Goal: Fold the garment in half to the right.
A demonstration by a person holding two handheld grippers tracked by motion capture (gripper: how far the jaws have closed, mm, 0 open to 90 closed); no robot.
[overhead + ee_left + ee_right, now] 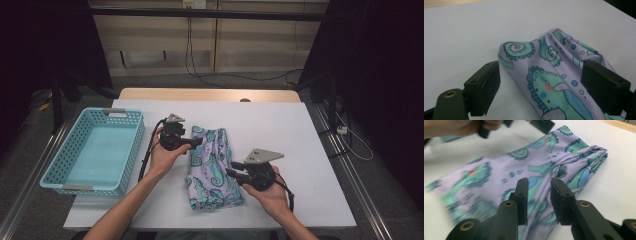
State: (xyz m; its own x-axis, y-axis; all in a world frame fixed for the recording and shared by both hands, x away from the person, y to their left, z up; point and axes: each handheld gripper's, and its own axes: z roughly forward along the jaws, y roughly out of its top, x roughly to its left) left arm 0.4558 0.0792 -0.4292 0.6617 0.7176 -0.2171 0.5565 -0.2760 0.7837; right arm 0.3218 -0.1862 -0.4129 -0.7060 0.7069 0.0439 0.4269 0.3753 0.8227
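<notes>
High view: a folded cloth [212,167] with green seahorses on lilac lies flat in the middle of a white table [280,130], its long side running away from the person.
Cloth, place: between the two grippers, well apart from the basket [95,150], nearer the table's front edge than its far edge.
Cloth, shape: folded into a long strip; the far end is gathered into soft pleats, the near end lies wider and flatter.
Left gripper [199,142]: held in the person's left hand [165,150] at the cloth's far left edge, pointing sideways across it.
Left jaws: spread wide in the left gripper view, one over bare table beside the cloth, the other over the cloth's far side; the pads press on nothing.
Cloth in left gripper view [554,75]: its gathered end sits between and ahead of the jaws, a seahorse face uppermost.
Right gripper [233,168]: held in the person's right hand [270,192] at the cloth's right edge, pointing left toward it.
Right jaws: parted by a narrow gap in the right gripper view, hanging just above the cloth with nothing clamped between them.
Cloth in right gripper view [536,167]: stretches away from the jaws; its near part is blurred.
Basket: pale blue plastic with holes in its walls, at the table's left edge.
</notes>
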